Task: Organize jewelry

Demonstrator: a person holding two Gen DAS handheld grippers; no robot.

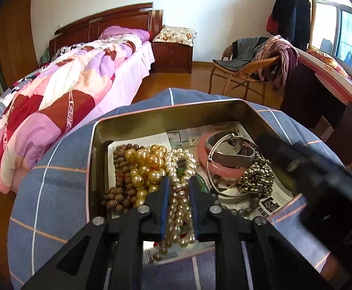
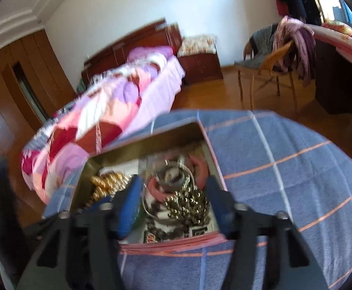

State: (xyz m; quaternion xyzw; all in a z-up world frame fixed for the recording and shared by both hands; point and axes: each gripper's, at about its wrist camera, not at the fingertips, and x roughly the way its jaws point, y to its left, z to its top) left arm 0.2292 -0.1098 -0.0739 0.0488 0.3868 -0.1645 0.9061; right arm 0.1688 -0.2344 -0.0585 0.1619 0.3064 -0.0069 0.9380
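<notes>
An open metal tin (image 1: 166, 113) sits on a blue checked cloth and holds a heap of jewelry. My left gripper (image 1: 179, 181) is shut on a white pearl strand (image 1: 179, 207) that hangs between its fingers over the tin's near edge. Gold pearls (image 1: 144, 166), brown wooden beads (image 1: 120, 169), a pink bangle (image 1: 220, 168), a silver bangle (image 1: 226, 145) and a cluster of metal beads (image 1: 256, 177) lie inside. My right gripper (image 2: 173, 193) is open above the tin (image 2: 151, 142), over the metal bead cluster (image 2: 188, 205) and pink bangle (image 2: 200, 169). That view is blurred.
The blue checked cloth (image 1: 55, 193) covers a round surface. A bed with a patchwork quilt (image 1: 62, 101) stands to the left. A wicker chair with clothes (image 1: 253, 70) and a dark desk (image 1: 316, 96) stand at the right. The right gripper body (image 1: 320, 181) is at the tin's right side.
</notes>
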